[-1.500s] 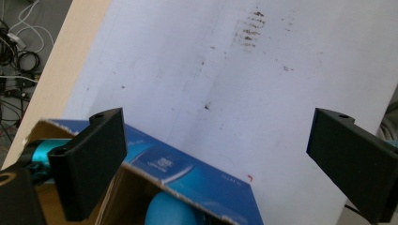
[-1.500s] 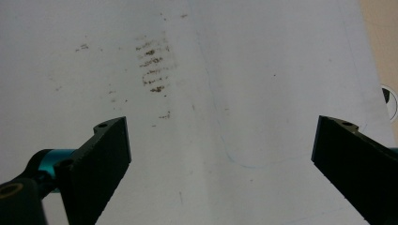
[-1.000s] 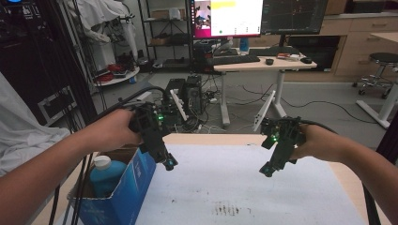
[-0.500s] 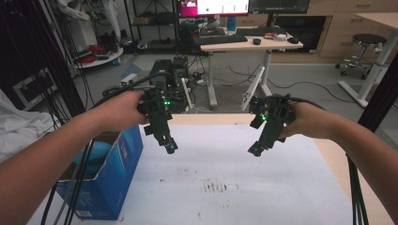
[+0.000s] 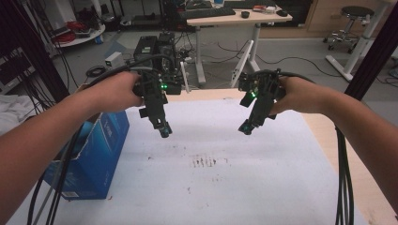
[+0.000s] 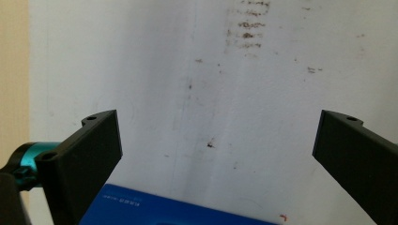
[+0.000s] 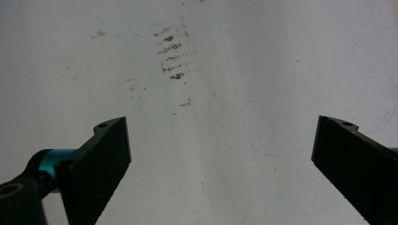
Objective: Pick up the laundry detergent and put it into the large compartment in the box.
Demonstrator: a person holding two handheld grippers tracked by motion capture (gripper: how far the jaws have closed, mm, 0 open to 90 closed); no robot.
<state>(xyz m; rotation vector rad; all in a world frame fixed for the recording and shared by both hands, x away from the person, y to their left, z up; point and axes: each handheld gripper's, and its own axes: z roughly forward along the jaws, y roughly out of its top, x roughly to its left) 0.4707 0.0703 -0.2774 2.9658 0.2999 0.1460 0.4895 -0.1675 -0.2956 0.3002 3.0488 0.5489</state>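
Two hands hold black grippers above a white sheet that covers the table. My left gripper hangs over the sheet's back left part, tilted down. My right gripper hangs over the back right part, also tilted down. In the left gripper view the jaws stand wide apart, the left gripper open over stained white sheet. In the right gripper view the right gripper is likewise open, with nothing between its jaws. A patch of brown smudges marks the sheet's middle.
A blue cardboard box stands at the table's left edge; its top edge peeks into the left gripper view. Cables trail over the table's right side. Beyond the table are a desk, a stool and equipment on the floor.
The high view has tilted downward, showing more table. Both grippers have stayed side by side over the back of the sheet, jaws apart.
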